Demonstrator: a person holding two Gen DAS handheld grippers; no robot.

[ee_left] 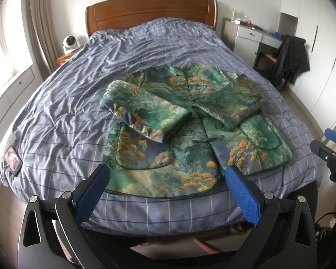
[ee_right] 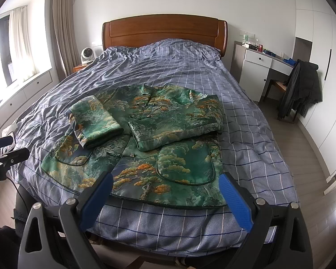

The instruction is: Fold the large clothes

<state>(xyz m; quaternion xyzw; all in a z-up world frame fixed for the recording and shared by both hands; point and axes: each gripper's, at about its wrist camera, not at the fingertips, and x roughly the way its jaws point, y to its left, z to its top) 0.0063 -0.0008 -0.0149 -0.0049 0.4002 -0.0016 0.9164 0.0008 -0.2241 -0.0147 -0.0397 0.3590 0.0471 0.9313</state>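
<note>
Both tools, left [ee_left: 166, 174] & right [ee_right: 166, 182], released above bed [ee_left: 56, 112]; jacket [ee_left: 190, 157] sleeves folded in.

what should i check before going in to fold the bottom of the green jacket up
1. Left gripper open and holding nothing: ok.
2. Right gripper open and holding nothing: ok.
3. Both sleeves already folded across the green jacket, the left sleeve and right sleeve lying on the chest: ok.
4. Hem lying flat on the blue checked duvet and reachable near the bed's foot edge: ok.
5. Nothing else lying on the jacket: ok.
6. Front fastened all the way down: cannot tell, the sleeves cover part of the front.
7. Small framed picture on the bed's left edge, apart from the jacket: ok.
</note>
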